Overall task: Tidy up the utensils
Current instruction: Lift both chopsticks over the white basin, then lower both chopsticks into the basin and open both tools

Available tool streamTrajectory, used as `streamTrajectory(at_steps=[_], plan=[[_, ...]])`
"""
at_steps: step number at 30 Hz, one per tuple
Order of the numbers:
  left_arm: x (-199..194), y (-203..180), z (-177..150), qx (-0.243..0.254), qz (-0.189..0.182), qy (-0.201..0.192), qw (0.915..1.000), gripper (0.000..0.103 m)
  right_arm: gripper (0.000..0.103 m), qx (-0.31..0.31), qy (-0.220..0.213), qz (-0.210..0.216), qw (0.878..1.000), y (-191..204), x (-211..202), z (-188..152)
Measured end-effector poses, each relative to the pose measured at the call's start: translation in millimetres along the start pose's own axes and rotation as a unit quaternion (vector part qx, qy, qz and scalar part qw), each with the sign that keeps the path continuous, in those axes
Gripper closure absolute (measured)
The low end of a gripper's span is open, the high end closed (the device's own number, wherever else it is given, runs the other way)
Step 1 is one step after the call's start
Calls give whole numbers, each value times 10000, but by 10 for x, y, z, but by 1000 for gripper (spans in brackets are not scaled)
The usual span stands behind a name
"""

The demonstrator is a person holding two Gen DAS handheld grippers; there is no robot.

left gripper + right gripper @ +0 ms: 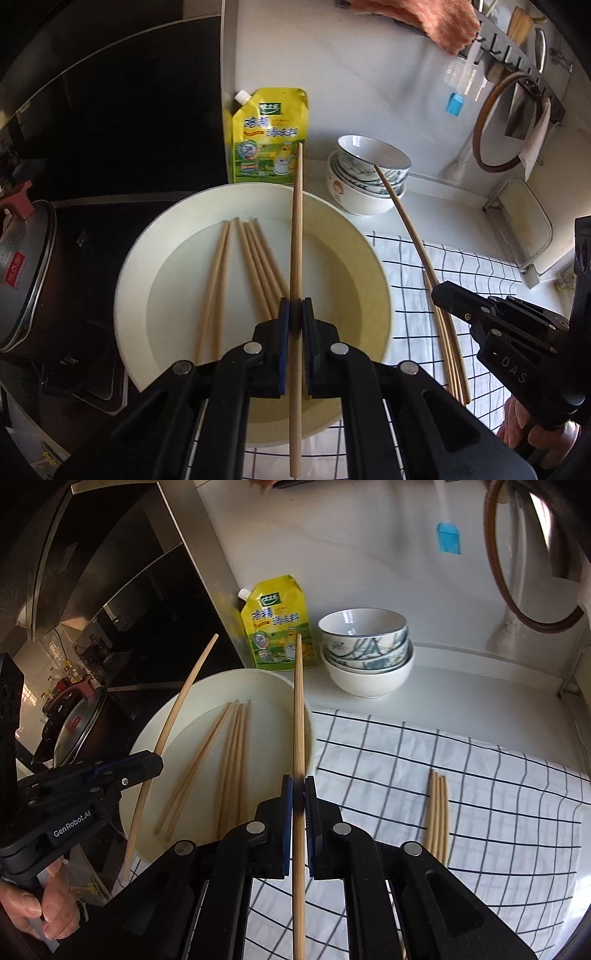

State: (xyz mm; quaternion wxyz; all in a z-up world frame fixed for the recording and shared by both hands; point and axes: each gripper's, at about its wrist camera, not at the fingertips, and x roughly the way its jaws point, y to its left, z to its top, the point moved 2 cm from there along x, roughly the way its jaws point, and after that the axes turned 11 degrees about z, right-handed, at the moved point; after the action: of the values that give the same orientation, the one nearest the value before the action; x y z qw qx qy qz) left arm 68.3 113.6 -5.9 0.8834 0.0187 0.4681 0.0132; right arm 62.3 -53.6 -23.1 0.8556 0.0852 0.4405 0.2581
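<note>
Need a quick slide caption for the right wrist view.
Right gripper shut on one chopstick between plate and checked cloth.

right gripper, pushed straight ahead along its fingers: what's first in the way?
Probably the yellow seasoning pouch against the back wall; the right gripper passes above the white plate rim, with its held chopstick leading. Depth is unclear.

A home kitchen. On a white counter [461, 701], stacked bowls [367, 653] stand just right of a yellow seasoning pouch [279, 624]. Left of the pouch sit a black stove [92, 229] and lidded pot [22, 273]; utensils hang on a rail [517, 55] above the bowls.
</note>
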Motion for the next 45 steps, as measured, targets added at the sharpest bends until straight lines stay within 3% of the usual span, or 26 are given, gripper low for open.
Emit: streamTrajectory(at_steps=[6, 13, 25, 35, 37, 39, 45], plan=[[255, 433, 72, -203, 186, 164, 9995, 96, 97, -172, 228, 200, 9994, 330, 427, 145], [621, 611, 100, -127, 212, 459, 9986, 96, 97, -92, 526, 253, 9983, 494, 913, 266], [1111, 569, 3, 125, 95, 981, 9951, 96, 97, 340, 1121, -46, 9931, 309, 1362, 130], [1233, 566, -9, 81, 13, 1096, 9939, 95, 97, 333, 1232, -55, 9918, 261, 1434, 92], [1224, 592, -9, 29, 37, 1090, 9940, 88, 94, 310, 1199, -79, 9923, 260, 1423, 101], [1191, 636, -15, -35, 55, 1065, 9943, 71, 91, 281, 1152, -111, 9929, 268, 1386, 113], [1107, 715, -15, -158, 133, 1016, 9946, 68, 90, 281, 1042, -130, 9941, 270, 1261, 119]])
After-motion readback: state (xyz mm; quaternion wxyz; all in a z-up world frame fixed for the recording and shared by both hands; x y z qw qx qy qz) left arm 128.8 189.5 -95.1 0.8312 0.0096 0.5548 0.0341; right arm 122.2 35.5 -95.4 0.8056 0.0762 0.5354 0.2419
